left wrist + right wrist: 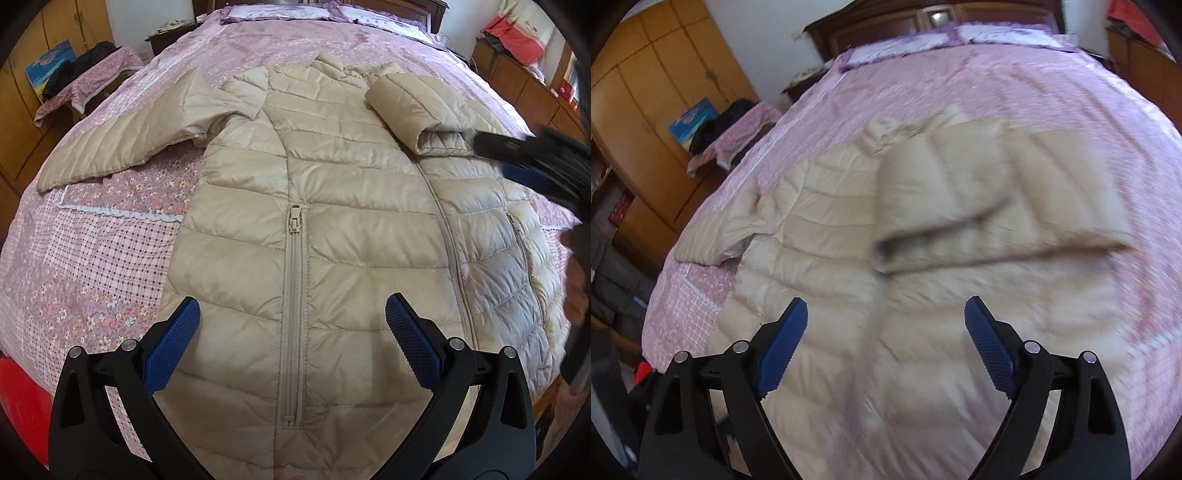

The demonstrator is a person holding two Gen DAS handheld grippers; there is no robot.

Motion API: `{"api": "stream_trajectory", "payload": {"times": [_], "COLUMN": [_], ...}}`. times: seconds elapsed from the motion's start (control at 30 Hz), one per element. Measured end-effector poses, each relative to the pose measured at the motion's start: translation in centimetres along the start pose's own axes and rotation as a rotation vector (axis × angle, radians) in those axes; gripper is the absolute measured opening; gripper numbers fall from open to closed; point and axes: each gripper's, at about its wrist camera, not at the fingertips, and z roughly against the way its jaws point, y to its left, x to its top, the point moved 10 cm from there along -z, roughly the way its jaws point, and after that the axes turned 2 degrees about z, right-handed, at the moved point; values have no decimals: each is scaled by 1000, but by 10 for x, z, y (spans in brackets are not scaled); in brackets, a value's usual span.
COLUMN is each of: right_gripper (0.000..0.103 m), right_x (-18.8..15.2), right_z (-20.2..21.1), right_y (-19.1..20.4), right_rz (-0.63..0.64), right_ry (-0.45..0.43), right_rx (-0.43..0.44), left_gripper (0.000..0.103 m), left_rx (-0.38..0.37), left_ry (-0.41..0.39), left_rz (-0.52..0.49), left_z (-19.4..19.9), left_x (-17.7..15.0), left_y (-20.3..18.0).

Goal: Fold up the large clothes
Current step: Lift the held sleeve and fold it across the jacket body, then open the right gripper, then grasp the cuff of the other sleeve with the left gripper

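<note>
from the left wrist, a beige quilted puffer jacket (332, 229) lies front-up on a bed (110, 266), its shiny shell stitched into puffy horizontal channels. a matching zipper (294, 306) runs straight down the near part of the front, its pull at the top end. the sleeve on the left (122, 144) stretches flat out toward the left edge, while the sleeve on the right (410, 107) is folded over onto the chest as a rounded, padded roll with its cuff opening facing right. the bedspread is thin cotton patchwork in pink and lilac: small flowers, red checks and a strip of white scalloped lace. the left gripper (293, 314) hovers over the near hem, black arms spread wide, the blue cross-hatched pads apart and pinching nothing. at the right edge the right gripper (524, 155) shows as a dark blur near the folded cuff. from the right wrist the picture is smeared by motion, so the quilting reads only as soft bands. the jacket (849, 295) fills the middle of the bed (960, 81), the folded sleeve (960, 214) lying across it as a thick slanted bar. the right gripper (886, 314) has ribbed blue pads standing wide apart with nothing between them. a wooden wardrobe (653, 110) stands far left.
</note>
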Motion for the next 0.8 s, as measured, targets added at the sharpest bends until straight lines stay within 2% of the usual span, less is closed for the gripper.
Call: {"api": "stream_trajectory", "payload": {"times": [0.13,0.23,0.4,0.6,0.8], "right_gripper": [87,87,87,87,87], "right_x": [-8,-17,-38,-59,-68], "right_z": [31,53,69,81,81], "right_y": [-35,-74,-126,-172,-196], "right_rz": [-79,-147,-270,-380,-415], "right_ry": [-54,-98,-119,-146,-146], "right_rx": [-37,-119,-216,-256,-284], "left_gripper": [100,100,100,100,100], "left_rx": [2,-4,-1,34,18], "left_ry": [-15,-29,-73,-156,-180], "left_rz": [-23,-44,-106,-235,-336], "left_z": [3,5,6,1,-27], "left_x": [8,18,47,93,131], "left_y": [-8,-17,-42,-95,-162]}}
